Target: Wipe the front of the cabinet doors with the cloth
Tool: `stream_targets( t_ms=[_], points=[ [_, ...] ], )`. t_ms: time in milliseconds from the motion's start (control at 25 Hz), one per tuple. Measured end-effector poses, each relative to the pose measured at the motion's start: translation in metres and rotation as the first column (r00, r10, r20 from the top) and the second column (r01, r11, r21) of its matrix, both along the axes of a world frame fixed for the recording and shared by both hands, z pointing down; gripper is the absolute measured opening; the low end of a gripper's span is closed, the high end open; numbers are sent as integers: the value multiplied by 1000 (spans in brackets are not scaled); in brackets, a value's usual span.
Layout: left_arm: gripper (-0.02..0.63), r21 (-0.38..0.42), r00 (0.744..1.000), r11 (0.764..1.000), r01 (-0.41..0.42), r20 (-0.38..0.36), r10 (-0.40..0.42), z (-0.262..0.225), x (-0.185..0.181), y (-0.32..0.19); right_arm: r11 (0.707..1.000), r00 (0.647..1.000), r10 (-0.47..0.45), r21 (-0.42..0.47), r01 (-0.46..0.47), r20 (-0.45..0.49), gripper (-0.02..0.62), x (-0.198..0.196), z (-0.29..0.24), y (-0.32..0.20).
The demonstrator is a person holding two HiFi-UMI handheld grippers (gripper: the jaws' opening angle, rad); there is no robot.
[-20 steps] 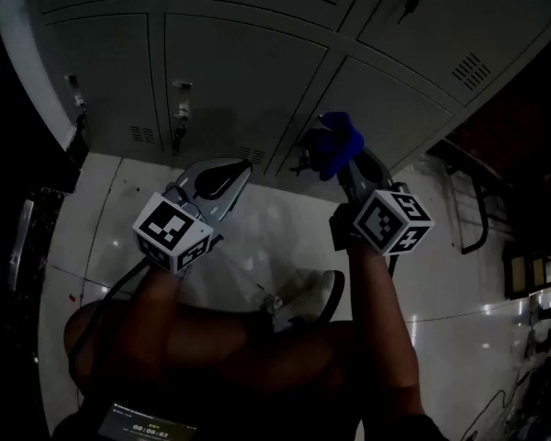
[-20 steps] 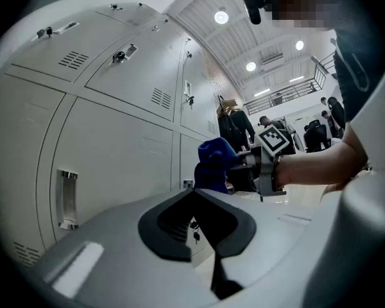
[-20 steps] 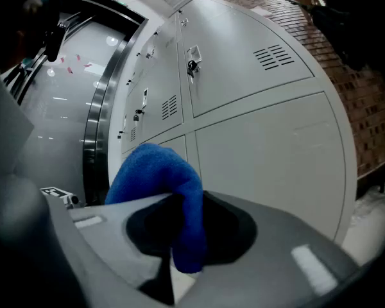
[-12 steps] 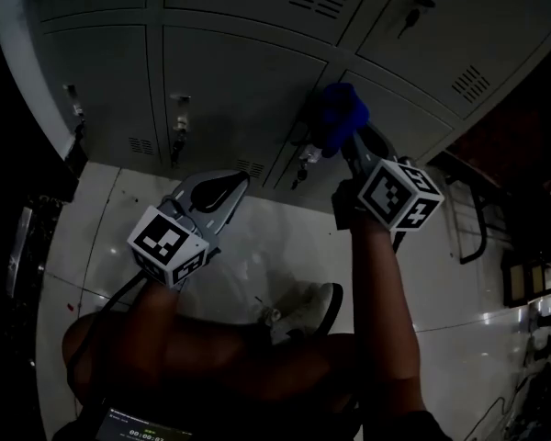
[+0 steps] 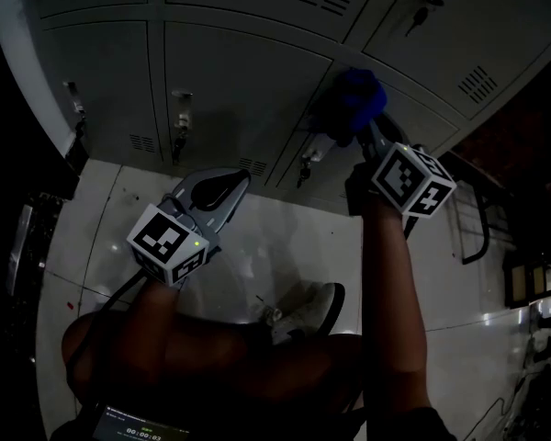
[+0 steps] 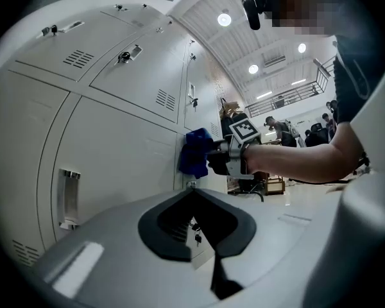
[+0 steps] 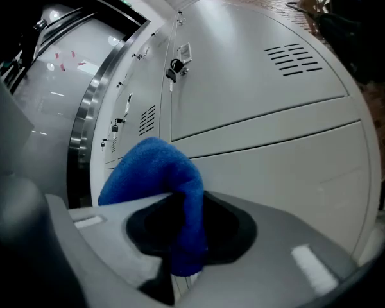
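The grey cabinet doors (image 5: 239,72) fill the top of the head view. A blue cloth (image 5: 359,94) is bunched against the seam between two doors, and my right gripper (image 5: 363,122) is shut on it. In the right gripper view the cloth (image 7: 159,172) hangs out of the jaws and rests against a door (image 7: 276,101). My left gripper (image 5: 239,175) hangs lower, off the doors, shut with nothing in it. The left gripper view shows its closed tips (image 6: 194,191), with the cloth (image 6: 195,151) and the right gripper (image 6: 228,156) beyond.
Keys (image 5: 303,165) hang from a lock just below the cloth. A recessed handle (image 5: 181,108) sits on the door to the left. A shoe (image 5: 314,306) stands on the glossy floor (image 5: 285,237). A dark metal frame (image 5: 473,219) is at the right.
My right gripper has carried the cloth up and to the right along the door. The left gripper has barely moved.
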State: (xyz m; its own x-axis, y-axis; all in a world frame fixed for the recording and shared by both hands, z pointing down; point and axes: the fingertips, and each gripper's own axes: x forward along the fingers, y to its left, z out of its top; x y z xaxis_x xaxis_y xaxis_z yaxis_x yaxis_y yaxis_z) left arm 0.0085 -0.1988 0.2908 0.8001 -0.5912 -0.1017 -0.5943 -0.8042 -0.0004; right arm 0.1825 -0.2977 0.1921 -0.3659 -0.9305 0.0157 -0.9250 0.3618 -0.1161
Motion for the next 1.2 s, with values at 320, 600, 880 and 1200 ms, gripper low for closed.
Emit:
stream_targets(
  t_ms=[320,600,880,1200],
  points=[
    [6,-1,1000,1000,-10,21,10,4,3,4,998,998,70,-4,-70,6,69,46,-2,9],
    [5,-8,1000,1000,-5,30,5,9,3,2,987,987,163,5,-163,-5,69,98,-4,20],
    [5,-12,999,1000,-6,42,7,12,6,3,966,965,259,16,-259,-48,69,150,-3,29],
    [5,-13,999,1000,-13,43,14,12,7,3,938,936,346,16,-346,-66,69,197,-2,38]
  ],
)
